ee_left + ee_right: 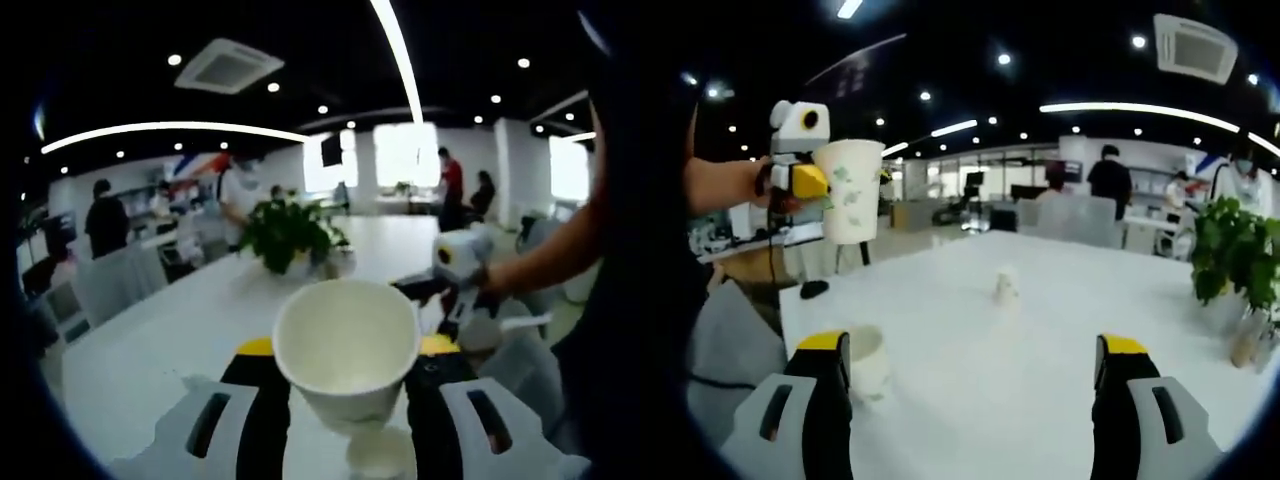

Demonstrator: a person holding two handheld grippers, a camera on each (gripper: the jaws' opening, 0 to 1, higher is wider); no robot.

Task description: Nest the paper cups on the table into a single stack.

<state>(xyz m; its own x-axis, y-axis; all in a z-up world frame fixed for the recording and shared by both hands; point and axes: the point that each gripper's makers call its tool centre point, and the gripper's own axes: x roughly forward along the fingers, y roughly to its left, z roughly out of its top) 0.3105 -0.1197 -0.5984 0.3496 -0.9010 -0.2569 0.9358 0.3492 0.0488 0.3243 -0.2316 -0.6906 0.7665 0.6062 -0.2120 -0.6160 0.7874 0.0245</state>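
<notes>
While the left gripper (345,440) is raised above the white tabletop (150,350), its fingers (255,415) clench 1 paper cup (347,355), rim toward the camera; the right gripper view shows that cup (850,190) upright, well above the tabletop. Another paper cup (868,365) sits on the tabletop just beside the right gripper's left finger (820,395). A small cup (1006,286) stands farther off, mid-tabletop. Right gripper (975,400) fingers are spread wide, grasping nothing. A potted plant (1235,250) stands at the right.
</notes>
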